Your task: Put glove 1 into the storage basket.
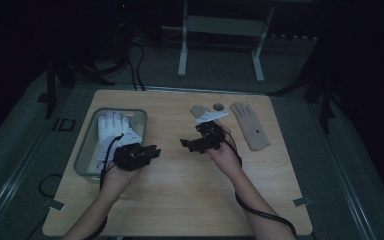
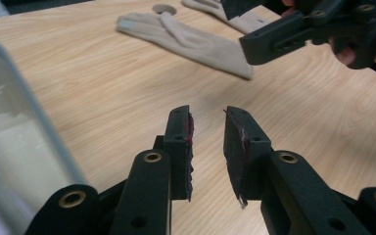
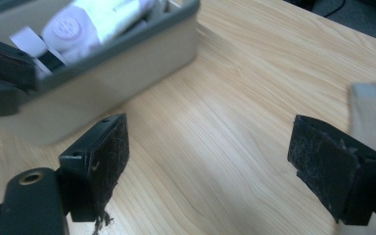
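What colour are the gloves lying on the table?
Beige gloves, clearest in the left gripper view.

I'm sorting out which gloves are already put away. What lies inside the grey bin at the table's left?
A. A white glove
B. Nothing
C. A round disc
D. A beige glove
A: in the high view a white glove lies inside the grey bin, while the beige gloves lie out on the table to its right.
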Demonstrator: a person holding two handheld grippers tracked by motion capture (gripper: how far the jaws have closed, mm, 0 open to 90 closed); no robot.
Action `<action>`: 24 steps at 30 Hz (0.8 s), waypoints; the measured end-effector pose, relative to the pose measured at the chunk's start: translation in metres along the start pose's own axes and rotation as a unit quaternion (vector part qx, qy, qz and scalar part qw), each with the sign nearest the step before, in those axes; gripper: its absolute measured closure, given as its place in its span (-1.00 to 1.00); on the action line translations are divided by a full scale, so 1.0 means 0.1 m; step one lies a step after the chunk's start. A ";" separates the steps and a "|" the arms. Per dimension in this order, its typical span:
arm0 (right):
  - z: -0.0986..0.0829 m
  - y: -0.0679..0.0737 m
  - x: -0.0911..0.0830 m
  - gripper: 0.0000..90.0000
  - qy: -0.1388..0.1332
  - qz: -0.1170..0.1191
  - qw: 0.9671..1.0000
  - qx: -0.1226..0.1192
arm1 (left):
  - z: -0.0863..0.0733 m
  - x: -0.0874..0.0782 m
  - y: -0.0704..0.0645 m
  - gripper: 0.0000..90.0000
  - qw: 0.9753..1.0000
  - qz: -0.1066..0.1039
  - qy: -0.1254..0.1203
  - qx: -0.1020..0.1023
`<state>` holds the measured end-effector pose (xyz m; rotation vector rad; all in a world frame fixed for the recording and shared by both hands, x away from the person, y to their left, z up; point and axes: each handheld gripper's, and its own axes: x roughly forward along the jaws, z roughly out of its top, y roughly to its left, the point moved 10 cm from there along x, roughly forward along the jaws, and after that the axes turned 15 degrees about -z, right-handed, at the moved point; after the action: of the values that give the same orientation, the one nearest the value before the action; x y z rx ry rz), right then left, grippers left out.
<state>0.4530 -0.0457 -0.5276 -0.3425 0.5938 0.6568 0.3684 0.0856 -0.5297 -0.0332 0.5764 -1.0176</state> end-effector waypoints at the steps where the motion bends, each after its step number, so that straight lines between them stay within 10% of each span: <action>1: -0.04 -0.07 -0.02 -0.66 -0.003 -0.003 1.000 0.001 | -0.01 0.02 -0.03 0.62 1.000 -0.002 0.000 0.005; 24: -0.51 -0.82 0.15 -0.76 0.005 -0.062 0.998 0.008 | -0.54 0.51 -0.43 0.34 0.998 -0.039 -0.010 0.040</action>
<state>0.4954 -0.1242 -0.5676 -0.3647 0.5813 0.5313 0.3288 0.0339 -0.5861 0.0058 0.5193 -1.1138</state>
